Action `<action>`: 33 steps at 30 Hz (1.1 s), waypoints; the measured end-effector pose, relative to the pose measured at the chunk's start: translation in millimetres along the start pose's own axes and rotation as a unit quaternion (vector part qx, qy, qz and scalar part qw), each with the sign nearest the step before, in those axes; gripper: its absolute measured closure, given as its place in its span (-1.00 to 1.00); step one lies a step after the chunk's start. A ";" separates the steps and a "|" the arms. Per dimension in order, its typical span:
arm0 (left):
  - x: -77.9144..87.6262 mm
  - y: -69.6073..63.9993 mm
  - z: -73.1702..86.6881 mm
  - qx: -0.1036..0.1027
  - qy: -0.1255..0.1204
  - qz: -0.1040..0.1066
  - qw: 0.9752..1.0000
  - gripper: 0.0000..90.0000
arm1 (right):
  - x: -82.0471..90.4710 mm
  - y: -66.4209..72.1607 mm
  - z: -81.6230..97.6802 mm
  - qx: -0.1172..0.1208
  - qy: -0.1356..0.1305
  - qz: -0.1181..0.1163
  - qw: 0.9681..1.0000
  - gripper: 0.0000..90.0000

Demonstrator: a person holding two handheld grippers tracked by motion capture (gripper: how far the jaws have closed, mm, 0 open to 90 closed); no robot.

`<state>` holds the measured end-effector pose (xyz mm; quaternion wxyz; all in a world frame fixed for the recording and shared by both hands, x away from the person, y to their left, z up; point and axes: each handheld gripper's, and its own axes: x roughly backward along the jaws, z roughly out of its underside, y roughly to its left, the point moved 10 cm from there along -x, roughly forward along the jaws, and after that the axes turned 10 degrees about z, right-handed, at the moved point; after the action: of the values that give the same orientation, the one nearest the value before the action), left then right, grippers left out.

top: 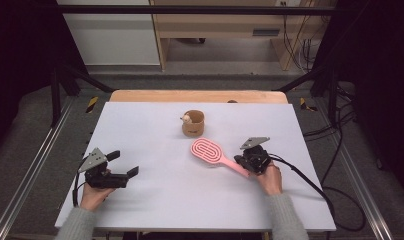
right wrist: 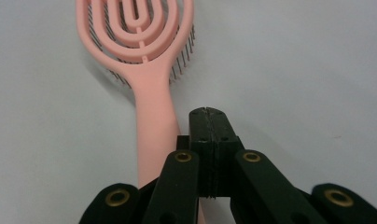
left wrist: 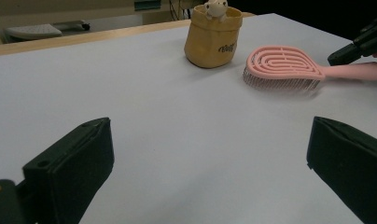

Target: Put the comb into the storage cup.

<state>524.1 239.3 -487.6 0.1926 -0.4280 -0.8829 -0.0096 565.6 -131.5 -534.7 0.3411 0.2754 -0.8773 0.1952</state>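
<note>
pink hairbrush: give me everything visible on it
The pink hairbrush looks like smooth matte plastic: an oval open-work head of concentric loops, with fine dark bristles underneath, and a flat straight handle. It lies bristles down on the white table, just in front of the tan pouch and apart from it, handle pointing toward the right tool. That tool's jaws are shut together, empty, above and beside the handle end; whether they touch it is unclear.

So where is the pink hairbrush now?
In the high view the pink hairbrush lies right of centre on the table, just before the brown pouch.
</note>
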 end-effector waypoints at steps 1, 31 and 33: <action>-0.1 -0.1 -0.1 0.000 0.000 0.000 1.000 -0.99 | 1.1 2.0 1.1 -0.002 0.000 -0.003 1.000 1.00; 0.3 -0.2 -0.8 0.002 -0.003 0.002 1.000 -0.99 | 6.5 21.0 5.6 -0.001 -0.005 -0.026 1.000 1.00; 0.3 0.0 -0.7 0.002 -0.003 0.002 1.000 -0.99 | 7.2 19.2 4.6 -0.005 -0.007 -0.020 1.000 1.00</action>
<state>524.2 239.4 -486.9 0.1912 -0.4291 -0.8828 -0.0063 547.0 -121.7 -535.8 0.3398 0.2925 -0.8751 0.1819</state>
